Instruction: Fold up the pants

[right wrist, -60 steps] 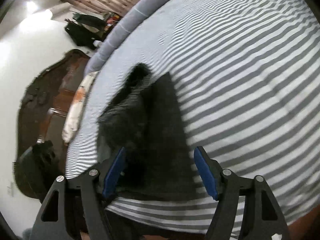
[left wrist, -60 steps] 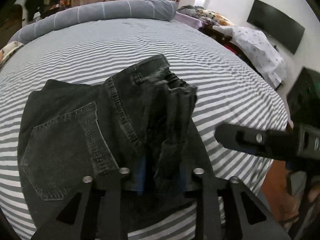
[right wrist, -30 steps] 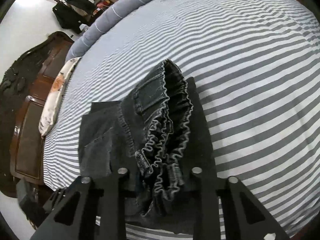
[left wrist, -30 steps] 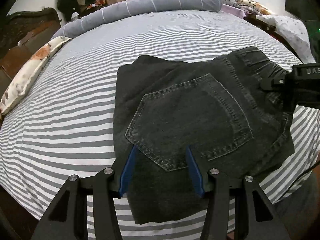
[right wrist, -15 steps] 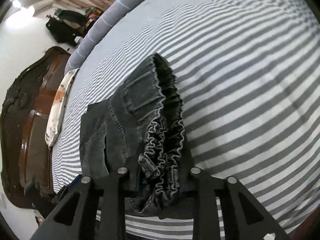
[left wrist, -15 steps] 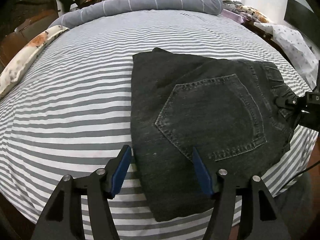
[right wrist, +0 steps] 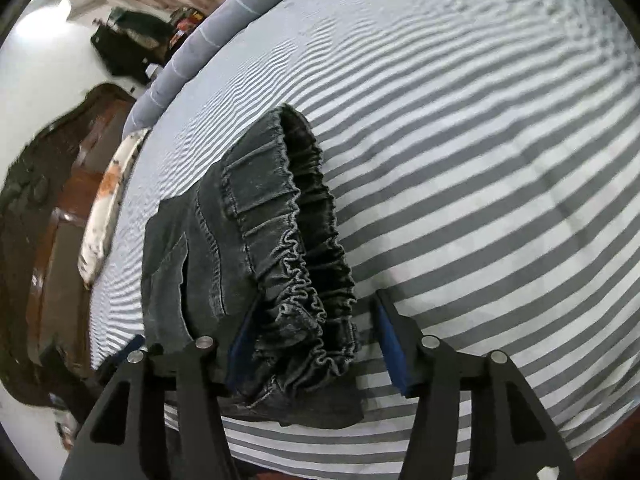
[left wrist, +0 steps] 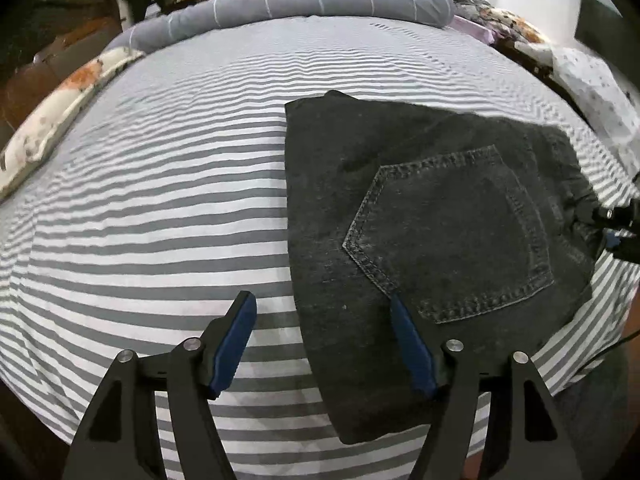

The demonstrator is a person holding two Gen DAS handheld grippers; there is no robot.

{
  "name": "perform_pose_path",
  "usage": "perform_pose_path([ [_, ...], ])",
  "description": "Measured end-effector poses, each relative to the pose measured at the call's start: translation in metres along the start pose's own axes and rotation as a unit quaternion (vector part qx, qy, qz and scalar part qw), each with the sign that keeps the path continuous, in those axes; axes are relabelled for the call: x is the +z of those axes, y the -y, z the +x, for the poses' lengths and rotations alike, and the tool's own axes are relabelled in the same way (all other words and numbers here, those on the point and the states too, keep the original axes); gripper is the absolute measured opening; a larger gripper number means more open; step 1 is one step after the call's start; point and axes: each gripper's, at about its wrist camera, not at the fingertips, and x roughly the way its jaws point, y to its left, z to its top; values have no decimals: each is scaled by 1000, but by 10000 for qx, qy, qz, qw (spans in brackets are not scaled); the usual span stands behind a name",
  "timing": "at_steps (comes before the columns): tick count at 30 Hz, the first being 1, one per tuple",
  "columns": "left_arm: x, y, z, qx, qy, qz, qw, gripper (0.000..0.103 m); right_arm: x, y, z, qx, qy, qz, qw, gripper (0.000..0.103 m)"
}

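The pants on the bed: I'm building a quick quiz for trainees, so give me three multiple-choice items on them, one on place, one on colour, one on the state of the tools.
1. Where do the pants lie?
A. on the striped bed
B. on the floor
C. over the bolster

2. What colour are the pants?
A. light blue
B. dark grey-black
C. red

3. How do the two tools stand?
A. both shut on cloth
B. left shut, right open
C. both open

Answers:
1 A: they lie folded on the striped sheet.
2 B: the denim is dark grey-black with a stitched back pocket.
3 C: the left tool and right tool both show their pads apart, gripping nothing.
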Motion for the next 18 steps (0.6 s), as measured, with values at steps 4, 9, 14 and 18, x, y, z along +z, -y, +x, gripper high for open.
perform_pose_path([
  [4,4,-11,-14,-131,114,-280,9995,70,-2,-10,-18,-357,230,-287,9987,59],
  [9,12,-24,-19,-406,193,-628,9970,70,1,-6,-26,309,65,-318,9990,71],
  [14,15,-45,-6,-907,-85,-1164,9890,70,10,15,-22,599,-37,-2,9982,71],
  [18,18,-45,-11,-766,174,-1205,9896,70,26,-6,-52,165,742,-611,9952,72],
])
